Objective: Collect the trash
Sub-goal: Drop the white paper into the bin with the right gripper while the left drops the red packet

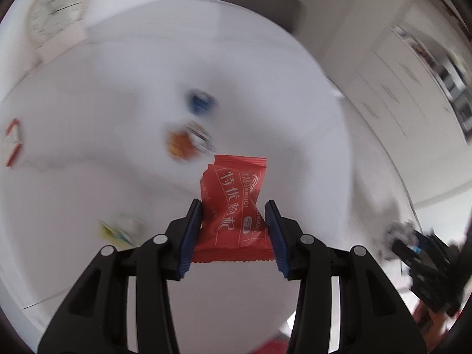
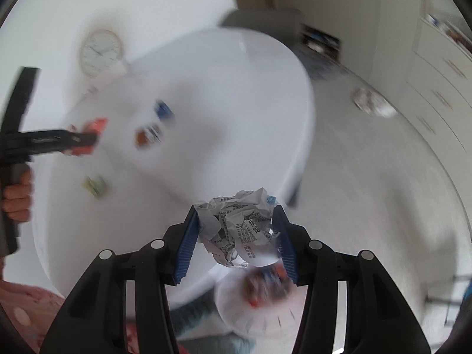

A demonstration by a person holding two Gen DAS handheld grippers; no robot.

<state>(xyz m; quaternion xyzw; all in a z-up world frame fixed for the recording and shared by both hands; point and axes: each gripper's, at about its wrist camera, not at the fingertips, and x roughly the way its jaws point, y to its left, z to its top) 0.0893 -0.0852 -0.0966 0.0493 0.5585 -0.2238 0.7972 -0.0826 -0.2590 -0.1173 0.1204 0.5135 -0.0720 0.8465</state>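
The left gripper pinches a red snack wrapper between its blue pads, one on each side of the packet, which stands up out of the jaws with white printed characters across its face. It is held above a round white table. On the table beyond lie more scraps, all blurred: a small blue item, an orange and white packet, a yellow-green wrapper nearer the left edge, and a red and white piece at the far left. A white clock stands at the back of the table. The right gripper clamps a crumpled ball of printed paper between its pads, held beyond the table's near edge and above a white bin that already holds some blurred rubbish. In the right wrist view a hand shows at the left edge, holding the left gripper out over the table.
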